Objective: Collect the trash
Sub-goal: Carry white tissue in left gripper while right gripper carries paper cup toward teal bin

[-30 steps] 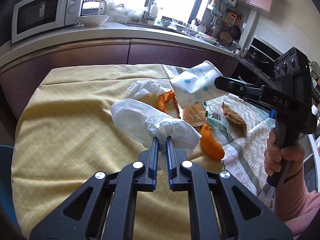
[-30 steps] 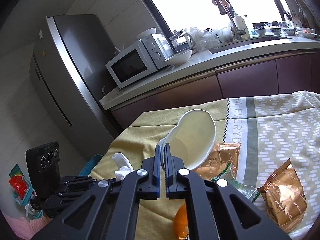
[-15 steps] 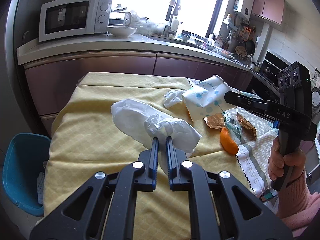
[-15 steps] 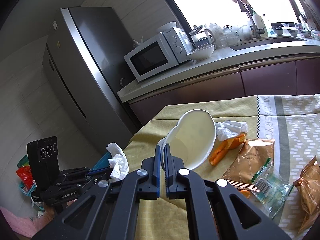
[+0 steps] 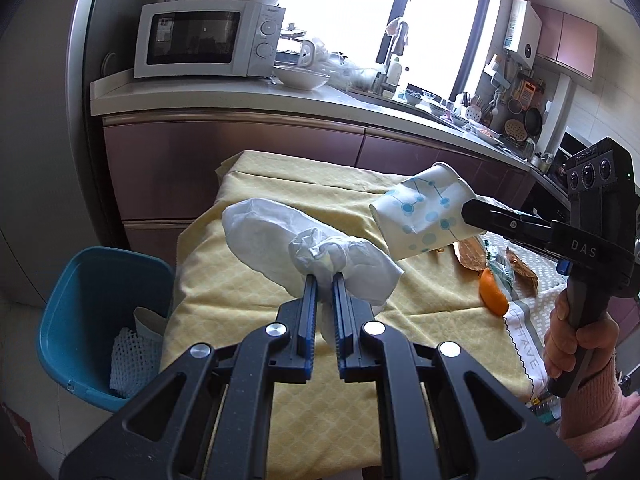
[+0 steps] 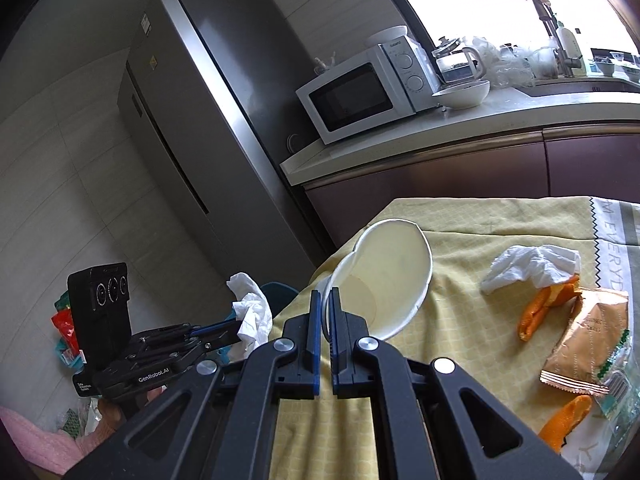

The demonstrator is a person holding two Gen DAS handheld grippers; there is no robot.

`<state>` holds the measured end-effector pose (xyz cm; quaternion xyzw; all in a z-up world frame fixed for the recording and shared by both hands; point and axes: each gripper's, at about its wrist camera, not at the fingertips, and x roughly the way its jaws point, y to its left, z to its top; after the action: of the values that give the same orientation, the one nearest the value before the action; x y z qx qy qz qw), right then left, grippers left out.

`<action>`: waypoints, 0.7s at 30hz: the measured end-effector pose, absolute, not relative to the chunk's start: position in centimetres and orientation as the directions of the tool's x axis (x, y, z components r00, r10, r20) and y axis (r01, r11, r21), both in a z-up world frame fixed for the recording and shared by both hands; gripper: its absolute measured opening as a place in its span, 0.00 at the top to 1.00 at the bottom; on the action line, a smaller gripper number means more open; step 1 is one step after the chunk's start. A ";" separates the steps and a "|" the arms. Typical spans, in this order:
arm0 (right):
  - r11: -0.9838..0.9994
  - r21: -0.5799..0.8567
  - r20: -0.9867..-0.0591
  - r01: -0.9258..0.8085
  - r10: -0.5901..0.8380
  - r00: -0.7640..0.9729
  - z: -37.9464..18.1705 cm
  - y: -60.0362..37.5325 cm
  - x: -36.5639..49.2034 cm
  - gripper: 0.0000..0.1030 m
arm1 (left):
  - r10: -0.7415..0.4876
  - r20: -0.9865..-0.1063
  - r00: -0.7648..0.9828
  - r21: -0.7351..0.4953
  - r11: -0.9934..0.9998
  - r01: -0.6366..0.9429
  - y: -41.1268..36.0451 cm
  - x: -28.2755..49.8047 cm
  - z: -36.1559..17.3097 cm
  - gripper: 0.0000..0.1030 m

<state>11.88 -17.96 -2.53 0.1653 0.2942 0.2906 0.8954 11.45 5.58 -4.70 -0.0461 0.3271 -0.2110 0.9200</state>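
A crumpled white paper tissue is clamped between the fingers of the left gripper, held in the air above the left edge of the table with the yellow quilted cloth. Beside it, the right gripper has its fingers pinched together on the rim of a crushed white paper cup with blue dots, which is also lifted off the cloth, mouth facing the right wrist camera. On the floor just past the table's left edge stands a blue plastic bin holding white foam netting. Further right on the cloth lie another wad of white tissue, orange peel pieces and a brown foil snack wrapper.
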 end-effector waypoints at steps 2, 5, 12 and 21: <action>0.767 0.463 -0.432 -0.444 0.633 0.643 -2.4 -16.9 12.2 0.97 | -0.405 -0.581 0.706 -0.222 0.913 0.341 6.7 11.4 -4.7 0.92; 0.751 0.459 -0.434 -0.474 0.655 0.618 -2.2 -15.3 12.6 0.97 | -0.379 -0.581 0.721 -0.218 0.925 0.311 8.4 11.2 -4.6 0.92; 0.711 0.453 -0.448 -0.538 0.703 0.552 -2.3 -11.1 13.8 0.97 | -0.313 -0.584 0.749 -0.212 0.949 0.232 12.6 11.2 -4.5 0.92; 0.669 0.453 -0.465 -0.589 0.741 0.484 -2.5 -6.9 15.4 0.97 | -0.230 -0.597 0.768 -0.194 0.971 0.140 17.1 11.6 -4.7 0.92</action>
<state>15.37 -6.94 -2.49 0.1169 0.3258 0.3897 0.8534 11.64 17.09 -4.68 -0.0691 0.3257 -0.0985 0.9378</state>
